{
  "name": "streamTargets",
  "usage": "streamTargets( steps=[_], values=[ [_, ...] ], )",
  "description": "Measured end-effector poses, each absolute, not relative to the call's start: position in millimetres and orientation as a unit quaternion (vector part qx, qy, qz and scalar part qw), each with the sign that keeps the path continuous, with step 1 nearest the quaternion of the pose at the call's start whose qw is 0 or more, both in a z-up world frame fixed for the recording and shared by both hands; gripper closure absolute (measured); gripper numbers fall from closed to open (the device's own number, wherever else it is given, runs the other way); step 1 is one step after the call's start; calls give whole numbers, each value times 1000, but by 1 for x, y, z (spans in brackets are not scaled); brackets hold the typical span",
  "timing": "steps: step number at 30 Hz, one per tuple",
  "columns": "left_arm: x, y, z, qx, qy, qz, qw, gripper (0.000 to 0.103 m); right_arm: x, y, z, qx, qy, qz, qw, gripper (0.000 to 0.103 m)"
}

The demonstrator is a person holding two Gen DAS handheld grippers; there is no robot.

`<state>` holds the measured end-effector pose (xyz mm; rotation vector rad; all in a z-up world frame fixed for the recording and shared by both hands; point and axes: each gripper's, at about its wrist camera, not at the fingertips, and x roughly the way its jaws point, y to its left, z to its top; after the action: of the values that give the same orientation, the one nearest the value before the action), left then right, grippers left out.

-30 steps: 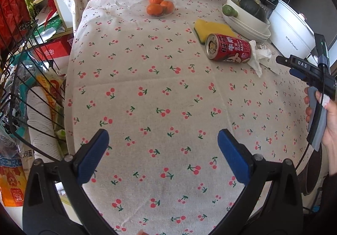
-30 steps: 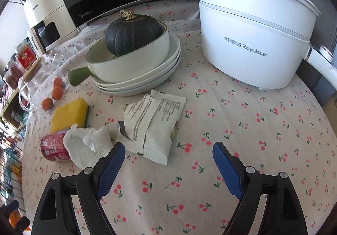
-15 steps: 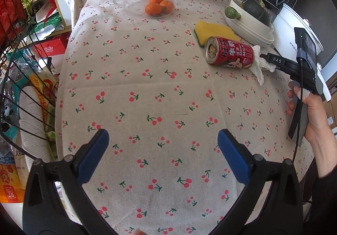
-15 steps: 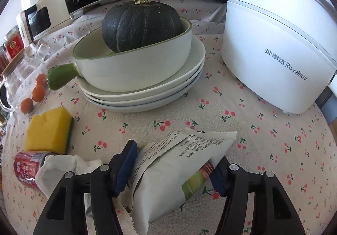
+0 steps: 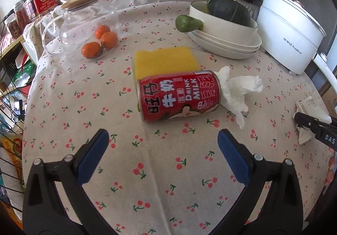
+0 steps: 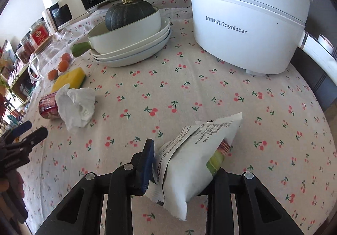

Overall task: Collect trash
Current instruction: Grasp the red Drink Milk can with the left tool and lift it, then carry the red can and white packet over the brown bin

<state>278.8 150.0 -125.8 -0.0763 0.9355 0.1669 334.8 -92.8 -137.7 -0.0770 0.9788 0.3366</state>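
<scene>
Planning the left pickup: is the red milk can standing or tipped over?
Tipped over. The red milk can lies on its side on the cherry tablecloth, against the yellow sponge and crumpled tissue.

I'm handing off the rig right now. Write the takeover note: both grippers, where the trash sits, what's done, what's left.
Right gripper: fingers closing on the snack wrapper, which sits between them, tilted up off the tablecloth.
Left gripper: open, empty, facing the red milk can.
The can lies on its side against the yellow sponge; the crumpled tissue touches the can's end.
Done: wrapper nearly gripped.
Left: can and tissue. No bin is visible.
</scene>
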Motion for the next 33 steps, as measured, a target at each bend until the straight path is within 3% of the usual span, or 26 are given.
streamTargets(
  steps=[14, 16, 18, 33],
  values=[
    [318, 149, -136, -91, 434, 102, 890, 1, 336, -103, -144, -52, 467, 178, 865, 73],
    [318, 154, -137, -105, 432, 93, 891, 10, 334, -103, -144, -55, 465, 183, 865, 73],
    [317, 156, -137, -114, 434, 77, 890, 13, 331, -103, -143, -60, 469, 190, 860, 75],
    [231, 149, -89, -124, 449, 49, 884, 13, 266, -143, -87, -10, 479, 168, 861, 78]
  ],
)
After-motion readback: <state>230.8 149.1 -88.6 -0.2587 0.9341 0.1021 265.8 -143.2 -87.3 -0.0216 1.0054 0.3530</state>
